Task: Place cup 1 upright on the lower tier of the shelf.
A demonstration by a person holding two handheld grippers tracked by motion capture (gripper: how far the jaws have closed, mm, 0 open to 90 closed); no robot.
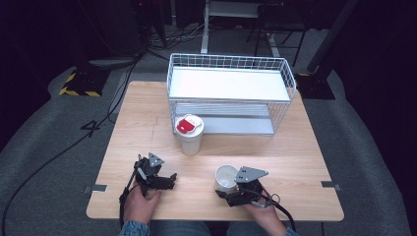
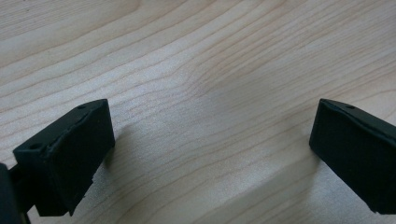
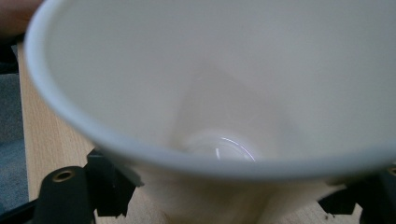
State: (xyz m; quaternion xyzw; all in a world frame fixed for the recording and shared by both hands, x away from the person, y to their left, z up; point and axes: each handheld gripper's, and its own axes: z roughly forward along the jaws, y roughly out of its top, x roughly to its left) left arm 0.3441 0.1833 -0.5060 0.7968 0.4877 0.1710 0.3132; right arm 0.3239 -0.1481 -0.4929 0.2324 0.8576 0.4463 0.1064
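Holding the open white cup (image 1: 226,177), your right gripper (image 1: 235,192) has its jaws closed against the cup's lower wall, one on each side; the cup stands directly ahead of the claw on the wooden table (image 1: 295,162), mouth up. Your left gripper (image 1: 167,180) rests on the table with its jaws spread wide and nothing between them. Beyond both claws, a lidded cup (image 1: 190,134) stands in front of the white wire rack (image 1: 231,93)
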